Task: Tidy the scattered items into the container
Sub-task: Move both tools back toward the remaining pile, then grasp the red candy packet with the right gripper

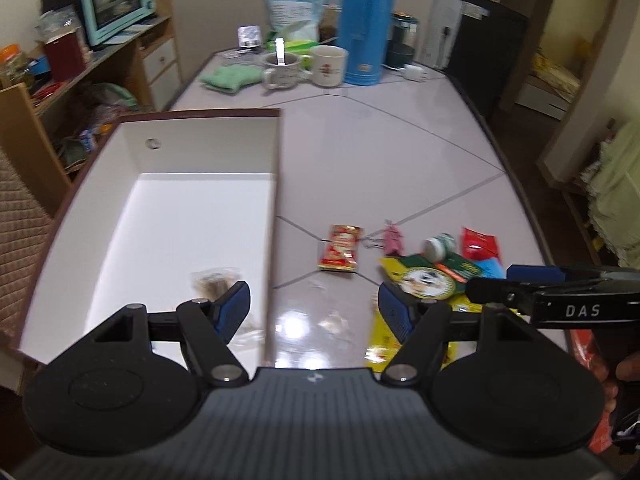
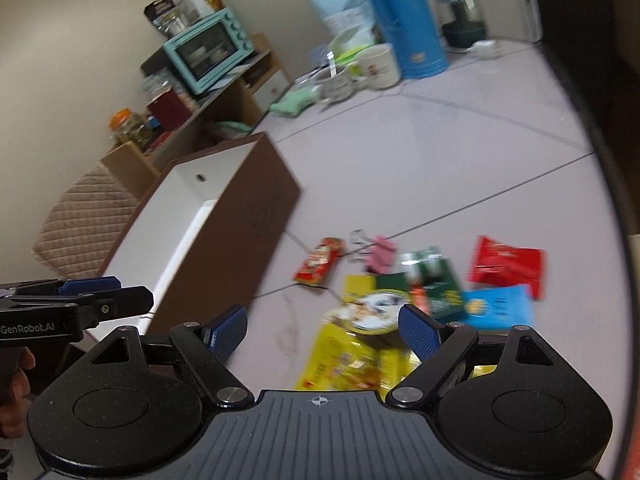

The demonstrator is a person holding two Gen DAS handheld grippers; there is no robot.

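A pale tiled table (image 1: 400,152) is seen from both wrist cameras, and on its left part a large open box (image 1: 152,216), brown outside and white inside, is set with its long wall running away from the cameras. One small clear-wrapped item (image 1: 214,278) is lying on the white floor of the box, near its front end. A tall blue thermos (image 1: 366,20) is stood at the far end of the table, with two mugs (image 1: 308,66) just beside it. To the right of the box, well apart from its wall, the scattered items are gathered in a loose cluster: a large yellow packet (image 2: 360,356) lies nearest, partly overlapped by a green packet (image 2: 436,284); a red pouch (image 2: 506,264) and a blue packet (image 2: 498,306) lie on the right side of the cluster. A small red sachet (image 1: 341,253) is placed alone between the cluster and the box, and a pink binder clip (image 1: 391,237) lies just beside it. The left gripper (image 1: 314,310) is held over the box's near corner with its fingers spread wide and nothing between them. The right gripper (image 2: 323,328) is held above the yellow packet, its fingers likewise wide apart and empty.
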